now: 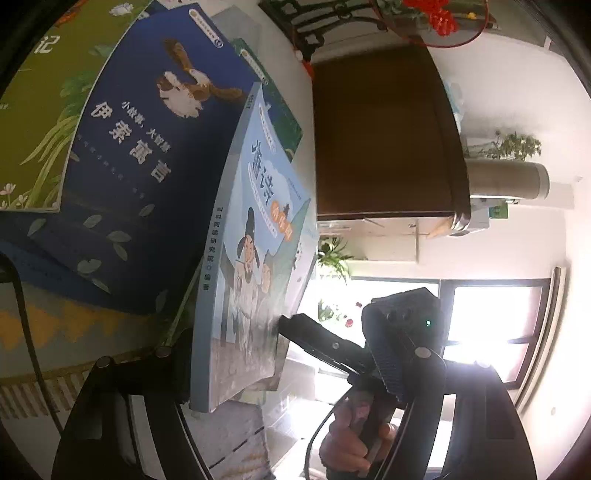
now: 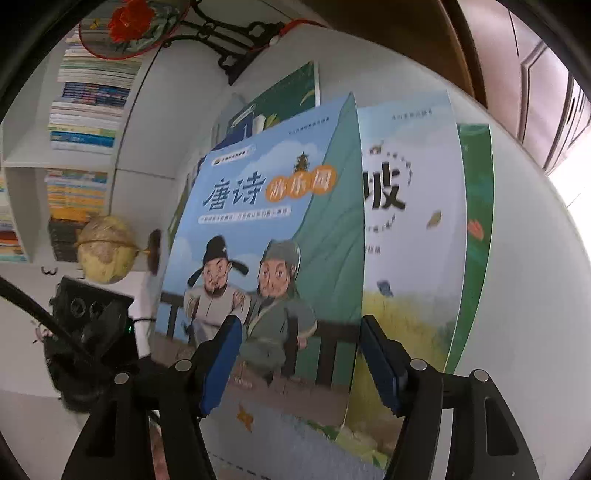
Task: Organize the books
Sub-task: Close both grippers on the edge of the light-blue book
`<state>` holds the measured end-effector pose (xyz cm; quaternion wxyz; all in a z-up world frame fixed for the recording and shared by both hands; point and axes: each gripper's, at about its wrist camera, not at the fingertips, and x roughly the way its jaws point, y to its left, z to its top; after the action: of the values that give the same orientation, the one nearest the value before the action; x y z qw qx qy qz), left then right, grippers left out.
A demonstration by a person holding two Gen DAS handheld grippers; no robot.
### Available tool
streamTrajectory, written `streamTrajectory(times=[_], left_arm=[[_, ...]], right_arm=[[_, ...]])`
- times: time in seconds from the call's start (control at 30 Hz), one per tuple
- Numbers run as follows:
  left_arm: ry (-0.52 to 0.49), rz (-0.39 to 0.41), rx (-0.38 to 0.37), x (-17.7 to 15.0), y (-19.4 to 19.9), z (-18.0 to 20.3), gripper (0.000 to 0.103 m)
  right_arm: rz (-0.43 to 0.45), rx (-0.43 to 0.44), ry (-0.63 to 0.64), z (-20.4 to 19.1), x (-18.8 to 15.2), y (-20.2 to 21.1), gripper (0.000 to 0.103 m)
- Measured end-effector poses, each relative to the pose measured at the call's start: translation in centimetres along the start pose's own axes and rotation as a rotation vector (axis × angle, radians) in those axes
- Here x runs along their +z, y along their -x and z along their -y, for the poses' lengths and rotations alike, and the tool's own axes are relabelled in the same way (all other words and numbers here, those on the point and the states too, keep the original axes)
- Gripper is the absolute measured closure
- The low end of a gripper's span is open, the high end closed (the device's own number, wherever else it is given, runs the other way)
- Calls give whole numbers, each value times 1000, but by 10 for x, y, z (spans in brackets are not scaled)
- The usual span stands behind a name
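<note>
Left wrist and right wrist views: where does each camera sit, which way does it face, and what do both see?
Left wrist: on the left gripper, rolled sideways, facing the light blue book edge-on, a dark blue book and a window; the right gripper and a hand show.
Right wrist: on the right gripper, facing that book's cover; the left gripper shows.
Shared: the light blue book, the red fan.

The blue book (image 2: pixel 258 236) fills the middle of the right wrist view, blocking the way ahead — white book (image 2: pixel 413 221) just behind. Free room: bare white surface (image 2: pixel 524 258) at the right; shelves (image 2: pixel 85 110) crowd the upper left.
</note>
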<state>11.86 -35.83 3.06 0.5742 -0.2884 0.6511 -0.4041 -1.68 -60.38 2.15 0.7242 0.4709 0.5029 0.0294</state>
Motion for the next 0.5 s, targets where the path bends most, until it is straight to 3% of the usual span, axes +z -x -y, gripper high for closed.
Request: streamTrajectory(times=[0.1,0.23,0.3,0.43,0.5], left_arm=[[-15,-12,35,-1,-7,-1,30],[-130,-8,257,-11,-10,-2,30],[-157,-19,318,-10,-13,-4,30],[-201,4,373,-6,-12,4,30],[-246,31,430,-7,-10,9,30]], right_arm=[[23,-18,12,-2,-4,3,39],[122,-210,139,-25,8,10,39],[154,-251,200,-35,23,11,41],[176,-338,202,-31,53,2,60],[185,-342,203,-31,62,-4,61]])
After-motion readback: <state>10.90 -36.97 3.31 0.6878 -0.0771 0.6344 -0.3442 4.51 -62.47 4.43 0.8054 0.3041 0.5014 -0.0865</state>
